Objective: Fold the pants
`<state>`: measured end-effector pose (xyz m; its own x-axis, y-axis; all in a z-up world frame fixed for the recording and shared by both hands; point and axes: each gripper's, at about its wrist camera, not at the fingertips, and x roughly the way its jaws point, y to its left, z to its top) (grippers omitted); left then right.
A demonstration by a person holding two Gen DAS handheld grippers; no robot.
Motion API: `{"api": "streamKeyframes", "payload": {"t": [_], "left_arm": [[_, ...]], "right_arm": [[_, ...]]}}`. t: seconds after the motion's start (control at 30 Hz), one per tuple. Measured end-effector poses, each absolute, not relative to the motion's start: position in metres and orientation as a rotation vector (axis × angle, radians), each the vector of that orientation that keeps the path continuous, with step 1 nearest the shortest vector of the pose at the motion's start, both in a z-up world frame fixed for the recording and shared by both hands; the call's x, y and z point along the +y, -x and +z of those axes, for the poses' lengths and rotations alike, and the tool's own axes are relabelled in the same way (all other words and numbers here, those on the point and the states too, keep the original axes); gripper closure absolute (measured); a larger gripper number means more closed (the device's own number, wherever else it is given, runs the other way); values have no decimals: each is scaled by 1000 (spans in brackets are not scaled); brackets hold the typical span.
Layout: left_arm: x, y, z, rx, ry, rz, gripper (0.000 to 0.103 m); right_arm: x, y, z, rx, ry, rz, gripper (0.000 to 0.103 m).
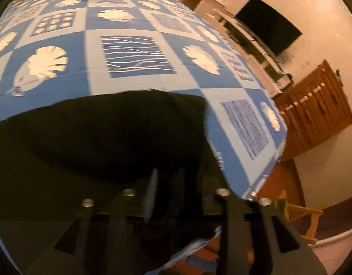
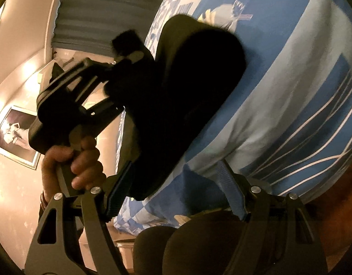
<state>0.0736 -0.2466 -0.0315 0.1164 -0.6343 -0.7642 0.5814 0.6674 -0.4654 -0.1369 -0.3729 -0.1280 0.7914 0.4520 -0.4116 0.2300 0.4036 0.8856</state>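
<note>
On blue shell bedspread (image 1: pixel 134 36) — left gripper (image 1: pixel 166 183) pinching black pants (image 1: pixel 96 133) edge, right gripper (image 2: pixel 176 190) gaping, empty. Mid-fold — next: carry edge across.

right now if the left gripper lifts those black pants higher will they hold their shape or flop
Probably flop: the black pants sag in soft folds over the bedsheet edge. The left gripper looks shut on a small pinch, so the rest would likely hang. The thick folded stack may slide apart.
</note>
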Motion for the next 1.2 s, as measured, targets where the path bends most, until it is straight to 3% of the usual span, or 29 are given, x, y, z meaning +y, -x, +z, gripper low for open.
{"api": "streamKeyframes", "payload": {"t": [0.07,0.13,0.23,0.3,0.5,0.7,0.97,1.03,1.1,1.13,1.2], "left_arm": [[-251,-68,-28,1146,72,-936,60],[-249,-58,-17,1120,100,-985,48],[-233,-45,2,1064,139,-1023,45],[-211,-36,15,1021,170,-1017,32],[-98,-31,17,906,286,-807,25],[9,-49,-44,1014,575,-564,25],[28,-62,-77,1112,781,-501,25],[19,-63,-79,1130,787,-532,25],[8,-62,-80,1143,753,-558,24],[6,-62,-80,1146,740,-561,24],[1,-63,-79,1145,715,-566,24]], "right_arm": [[-379,142,-123,670,-1139,130,29],[-383,146,-116,655,-1107,106,29],[-395,150,-101,630,-1072,85,29],[-406,151,-88,602,-1062,86,29],[-424,120,-52,577,-1034,103,23],[-426,56,-44,718,-982,143,23],[-411,20,-55,915,-888,138,24],[-408,16,-61,938,-900,155,37],[-404,9,-65,983,-856,120,76],[-402,8,-66,1001,-826,113,89],[-401,10,-61,995,-828,141,91]]}}
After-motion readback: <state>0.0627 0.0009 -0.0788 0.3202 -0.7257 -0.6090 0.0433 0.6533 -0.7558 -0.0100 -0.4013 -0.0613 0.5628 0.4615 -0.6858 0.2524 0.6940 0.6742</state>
